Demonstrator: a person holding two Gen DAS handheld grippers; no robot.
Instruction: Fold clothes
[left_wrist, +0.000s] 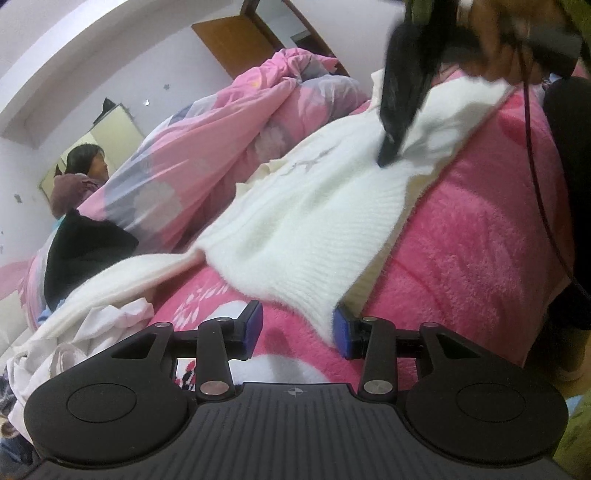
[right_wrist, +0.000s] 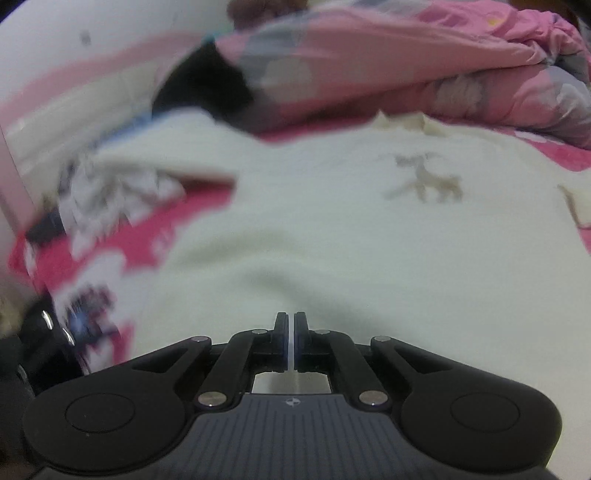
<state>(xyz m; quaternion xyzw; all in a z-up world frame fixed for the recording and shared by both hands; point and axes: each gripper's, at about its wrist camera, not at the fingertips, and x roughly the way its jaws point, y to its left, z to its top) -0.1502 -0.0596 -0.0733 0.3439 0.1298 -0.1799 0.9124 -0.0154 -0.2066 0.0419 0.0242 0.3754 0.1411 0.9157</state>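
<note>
- No box, basket or other container showed in either view; the clothes lay straight on a bed covered by a bright pink fleece blanket (left_wrist: 461, 251) with white and dark printed patches.
- The white knitted sweater (left_wrist: 295, 221) lay spread flat on that blanket, its ribbed hem toward the left gripper and one sleeve trailing off to the left side of the left wrist view.
- Its knit looked fuzzy and ribbed, cream-white, with a small grey deer motif (right_wrist: 424, 181) on the chest.
- Far end of the sweater, near the collar, appeared bunched and lifted into loose folds under the right gripper.
- The left gripper (left_wrist: 298, 334) sat low at the hem with its blue-padded fingers (left_wrist: 341, 334) parted; the hem's corner lay just beside the right-hand pad, while the blanket showed in the gap, so nothing was clamped.
- The right gripper (right_wrist: 291, 339) had its fingers clenched together with only a thin slit between them; whether they pinched any fabric could not be told from its own blurred view.
- In the left wrist view that gripper pointed down with its tip on the sweater's upper part, held by a hand (left_wrist: 491, 40) at the top edge.
- A crumpled pink and grey quilt (left_wrist: 207, 147) was heaped behind the sweater.
- A black garment (left_wrist: 81, 251) and a rumpled white cloth (left_wrist: 92, 332) lay at the left, near the trailing sleeve.
- A person (left_wrist: 79, 173) in a mauve top stood in the background beyond the quilt.
</note>
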